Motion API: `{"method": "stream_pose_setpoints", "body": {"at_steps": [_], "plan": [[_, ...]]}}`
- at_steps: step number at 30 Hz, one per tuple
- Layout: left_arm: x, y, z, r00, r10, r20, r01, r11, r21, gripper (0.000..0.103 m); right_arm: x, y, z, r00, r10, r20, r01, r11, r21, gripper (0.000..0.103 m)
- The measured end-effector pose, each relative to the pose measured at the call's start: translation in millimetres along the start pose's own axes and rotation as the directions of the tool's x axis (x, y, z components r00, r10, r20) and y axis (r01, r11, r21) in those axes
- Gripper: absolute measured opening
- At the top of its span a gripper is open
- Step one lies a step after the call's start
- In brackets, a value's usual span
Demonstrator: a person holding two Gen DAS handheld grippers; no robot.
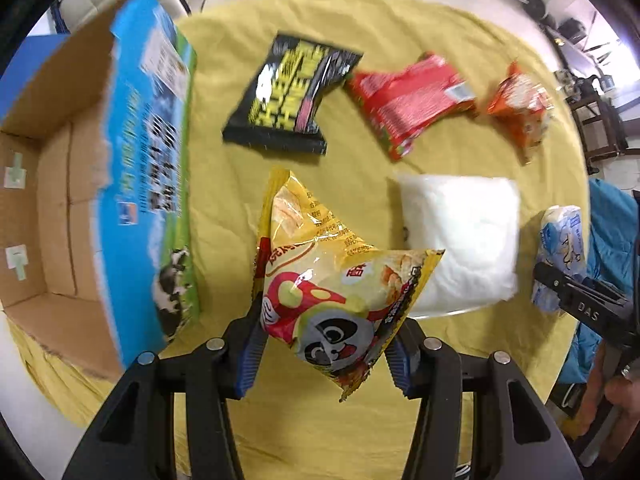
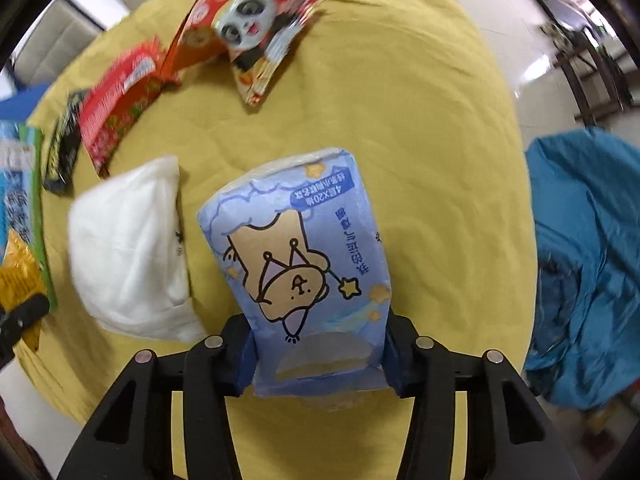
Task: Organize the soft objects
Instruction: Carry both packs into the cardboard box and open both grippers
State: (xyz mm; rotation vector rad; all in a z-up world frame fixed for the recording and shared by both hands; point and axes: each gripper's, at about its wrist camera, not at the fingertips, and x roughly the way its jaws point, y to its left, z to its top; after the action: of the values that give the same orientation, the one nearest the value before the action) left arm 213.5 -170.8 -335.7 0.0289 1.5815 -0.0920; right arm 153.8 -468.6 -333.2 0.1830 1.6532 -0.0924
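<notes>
— While clamped between both pads of the left gripper [image 1: 326,354], yellow panda snack bag [image 1: 332,284] hangs at lower centre of the left view, lifted clear of the yellow cloth [image 1: 400,12]?

— Yes. Pinched at its lower end, bulging upward in frame. Just right of it, flat on the cloth: white pillow [image 1: 460,236]. Further up: black bag [image 1: 290,96], red bag [image 1: 408,100], orange bag [image 1: 520,108], all apart from each other.

— And the box?

— Open carton [image 1: 120,184] along the left edge, blue printed side facing the cloth, brown inside bare where visible.

— Right gripper [image 2: 320,354]?

— Squeezed onto the blue tissue pack [image 2: 304,264], lower centre of the right view, pack raised above the cloth. Seen too at the right edge of the left view. White pillow left of it; second panda bag near the top; teal fabric [image 2: 584,260] at far right, off the cloth.
</notes>
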Motion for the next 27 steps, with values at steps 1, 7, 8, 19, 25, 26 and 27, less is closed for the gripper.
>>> {"method": "stream_pose_setpoints", "body": {"at_steps": [1,7,8,19,25,26,27], "plan": [[-9,0,-3,1.000,0.003,0.025,-0.003,1.000,0.005,0.049,-5,-4,-6,1.000,-0.001,0.012,0.001,1.000,0.021,0.051],[-53,13,-18,0.993,0.011,0.120,-0.011,1.000,-0.002,0.049,-57,18,-41,0.992,0.071,0.105,-0.079,0.994,0.073,0.051],[-57,16,-21,0.991,0.015,0.136,-0.015,1.000,-0.001,0.049,-63,28,-43,0.990,0.081,0.117,-0.090,0.994,0.070,0.051],[-156,109,-33,0.942,0.025,0.335,-0.023,1.000,-0.009,0.049,-178,201,-67,0.926,0.271,0.262,-0.260,0.963,-0.077,0.051],[-196,179,-35,0.924,0.020,0.383,-0.005,0.999,-0.041,0.049,-193,304,-57,0.915,0.290,0.280,-0.258,0.955,-0.145,0.051],[-198,189,-34,0.923,0.021,0.385,-0.004,0.999,-0.047,0.049,-193,319,-54,0.916,0.287,0.279,-0.252,0.955,-0.154,0.051],[-197,201,-32,0.921,0.023,0.388,-0.002,0.999,-0.055,0.049,-190,330,-49,0.916,0.287,0.280,-0.251,0.955,-0.157,0.051]]}}
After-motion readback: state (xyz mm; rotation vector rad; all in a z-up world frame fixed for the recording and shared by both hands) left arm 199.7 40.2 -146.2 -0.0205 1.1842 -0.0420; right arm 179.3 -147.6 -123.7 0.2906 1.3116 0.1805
